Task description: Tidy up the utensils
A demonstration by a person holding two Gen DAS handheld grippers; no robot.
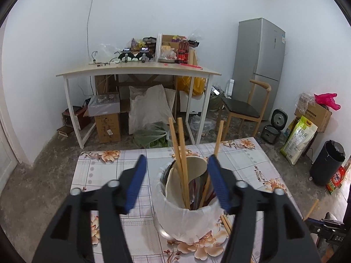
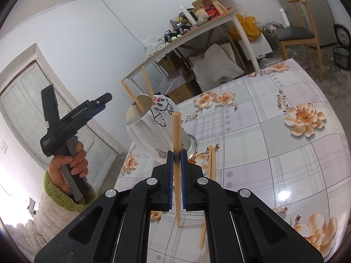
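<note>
**Sorting chopsticks into the holder**

Standing on the floral tabletop (image 1: 105, 175) is a white-wrapped utensil holder (image 1: 188, 217), already holding several chopsticks. One chopstick (image 2: 176, 144) is pinched upright in the right tongs (image 2: 176, 155). The left tongs (image 1: 176, 171) are spread, empty, around the holder's rim. Next, the held chopstick likely needs dropping in. Two loose chopsticks (image 2: 211, 162) lie beside the holder; open tabletop is left to the right.

- Plain white walls (image 1: 153, 11) enclose the room, above a rough grey concrete floor (image 1: 43, 166).
- A white-legged desk with a pale wooden top (image 1: 140, 71) stands against the far wall, cluttered; cardboard boxes (image 1: 108, 123) and white sacks (image 1: 151, 109) sit beneath.
- A tall silver refrigerator (image 1: 258, 65) fills the corner, with a wooden chair with a dark seat (image 1: 241, 108) before it.
- A pale panelled door (image 2: 28, 100) is shut.
</note>
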